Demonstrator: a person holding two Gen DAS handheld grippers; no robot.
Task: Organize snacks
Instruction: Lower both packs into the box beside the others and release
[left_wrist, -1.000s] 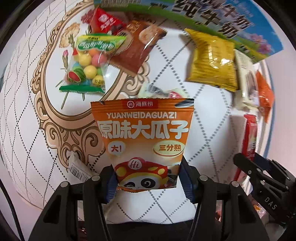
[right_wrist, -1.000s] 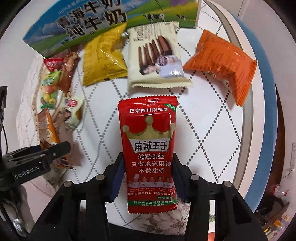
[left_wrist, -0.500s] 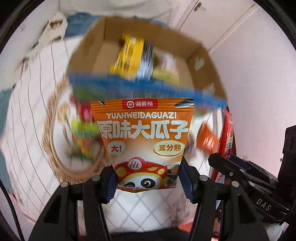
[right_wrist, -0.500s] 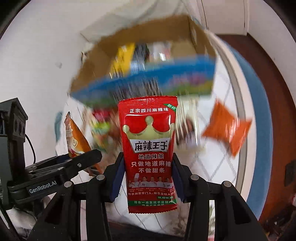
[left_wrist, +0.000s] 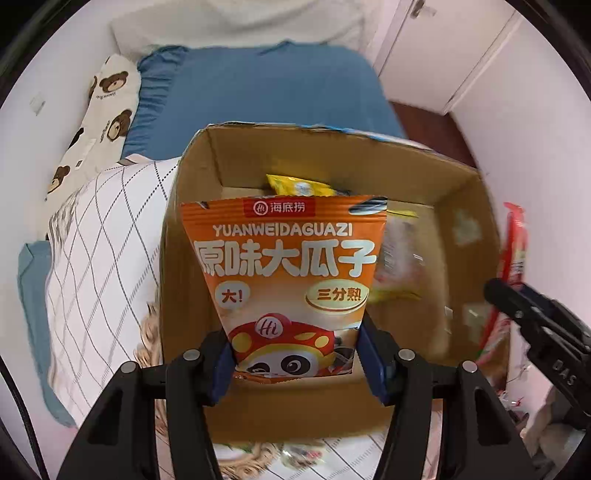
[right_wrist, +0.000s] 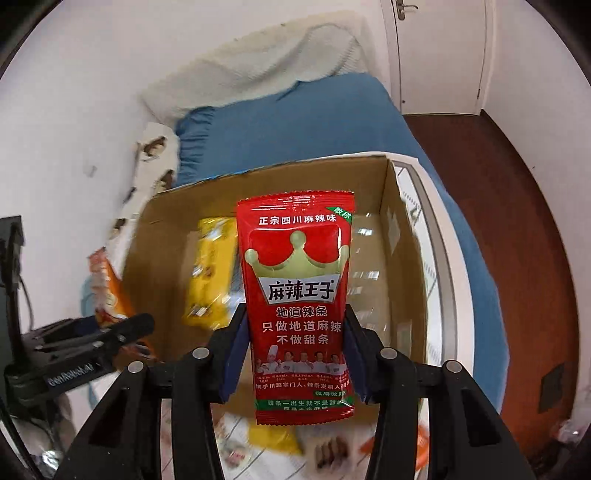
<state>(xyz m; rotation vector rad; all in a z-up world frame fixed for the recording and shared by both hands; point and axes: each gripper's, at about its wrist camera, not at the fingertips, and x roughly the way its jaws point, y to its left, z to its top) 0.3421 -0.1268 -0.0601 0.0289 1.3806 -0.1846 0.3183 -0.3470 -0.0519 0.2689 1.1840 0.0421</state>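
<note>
Left gripper (left_wrist: 295, 363) clamps an orange sunflower-seed packet (left_wrist: 284, 280) (printed YUANWEIDAGUAZI) over the open cardboard box (left_wrist: 192, 236) – right gripper (right_wrist: 293, 360) grips a red 麻辣王子 spicy-strip packet (right_wrist: 299, 295) there too

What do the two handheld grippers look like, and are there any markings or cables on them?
Both the left gripper and the right gripper are black frames of angled struts with silver pivot pins, and their fingers carry dark blue pads. From the other camera, the left one shows white "GenRobot.AI" lettering and a thin dark cable, the right one white "DAS" lettering. No hands or sleeves show.
</note>
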